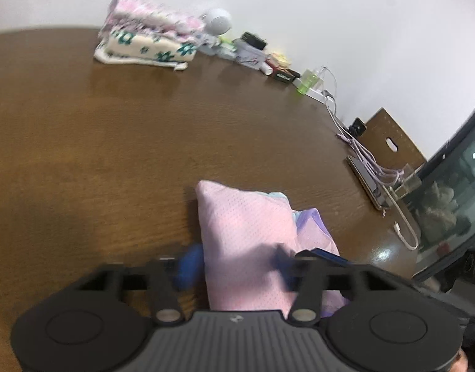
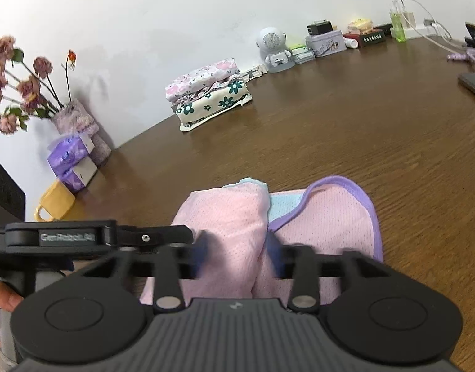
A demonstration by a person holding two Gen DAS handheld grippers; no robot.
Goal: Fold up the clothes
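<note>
At the table's near edge lies the pink garment (image 2: 231, 217), half folded. Both the left gripper (image 1: 237, 263) and right gripper (image 2: 237, 254) straddle it, jaws wide, gripping nothing; close evenly on matching edges.

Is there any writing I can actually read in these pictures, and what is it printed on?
"GenRobot.AI", roughly, blurred: embossed on the left gripper, on its black side bar.
Small logo, no letters: on the right gripper, on its grey body.
White lettering on the dark box by the wall: too small to read.
Purple tissue packs: print unreadable.
</note>
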